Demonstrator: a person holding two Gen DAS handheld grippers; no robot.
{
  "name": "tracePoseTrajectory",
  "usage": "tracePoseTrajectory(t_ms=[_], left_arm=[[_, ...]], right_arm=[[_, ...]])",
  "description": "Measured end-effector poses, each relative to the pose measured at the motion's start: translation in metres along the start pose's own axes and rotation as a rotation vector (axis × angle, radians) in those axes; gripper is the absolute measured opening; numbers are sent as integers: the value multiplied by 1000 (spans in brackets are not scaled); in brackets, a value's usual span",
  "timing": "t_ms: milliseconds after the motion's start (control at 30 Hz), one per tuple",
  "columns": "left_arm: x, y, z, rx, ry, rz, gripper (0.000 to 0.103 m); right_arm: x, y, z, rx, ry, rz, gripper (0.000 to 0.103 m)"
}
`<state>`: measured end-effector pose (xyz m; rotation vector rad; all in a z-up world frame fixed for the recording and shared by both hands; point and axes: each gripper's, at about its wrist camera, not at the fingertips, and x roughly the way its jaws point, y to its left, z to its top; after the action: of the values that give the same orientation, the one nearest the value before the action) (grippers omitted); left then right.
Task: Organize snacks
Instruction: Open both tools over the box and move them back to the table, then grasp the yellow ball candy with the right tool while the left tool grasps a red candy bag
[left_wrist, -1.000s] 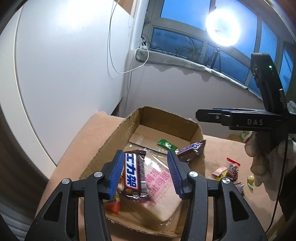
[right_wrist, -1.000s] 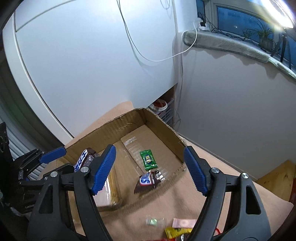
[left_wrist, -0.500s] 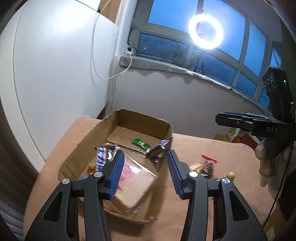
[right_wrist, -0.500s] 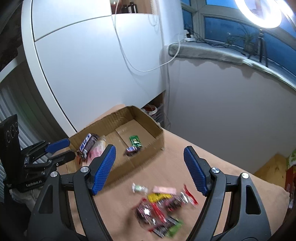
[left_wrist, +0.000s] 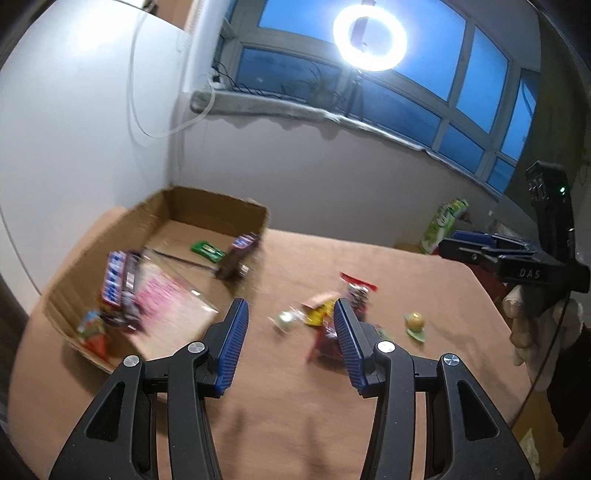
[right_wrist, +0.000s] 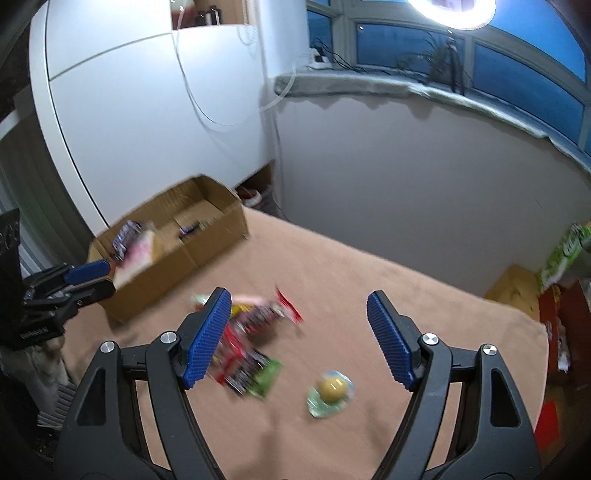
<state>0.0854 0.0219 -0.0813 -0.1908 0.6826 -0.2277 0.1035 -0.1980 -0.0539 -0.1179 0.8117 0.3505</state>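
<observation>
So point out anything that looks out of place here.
One dark chocolate bar leans tilted on the cardboard box wall instead of lying flat inside. Loose snacks and a round yellow candy lie scattered on the table.

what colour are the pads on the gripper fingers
Blue, ribbed pads on black gripper arms; clearest in the right wrist view.

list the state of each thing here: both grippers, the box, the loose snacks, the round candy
left gripper: open, empty
right gripper: open, empty
cardboard box: open-topped, partly filled with snacks
loose snack pile: on the table, outside the box
round yellow candy: on the table, apart from the pile, still wrapped
</observation>
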Motion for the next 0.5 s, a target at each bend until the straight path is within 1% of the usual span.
tracePoseTrajectory(t_ms=[133, 267, 333, 500], left_arm=[[14, -16, -9, 15, 41, -30, 47], [31, -31, -18, 33, 78, -54, 55], [39, -37, -22, 55, 94, -49, 58], [61, -44, -29, 76, 133, -19, 58]], right_arm=[[6, -15, -24, 10, 39, -32, 79], [14, -28, -45, 29, 75, -50, 79], [20, -33, -53, 37, 91, -53, 79], [35, -45, -67, 80, 132, -32, 79]])
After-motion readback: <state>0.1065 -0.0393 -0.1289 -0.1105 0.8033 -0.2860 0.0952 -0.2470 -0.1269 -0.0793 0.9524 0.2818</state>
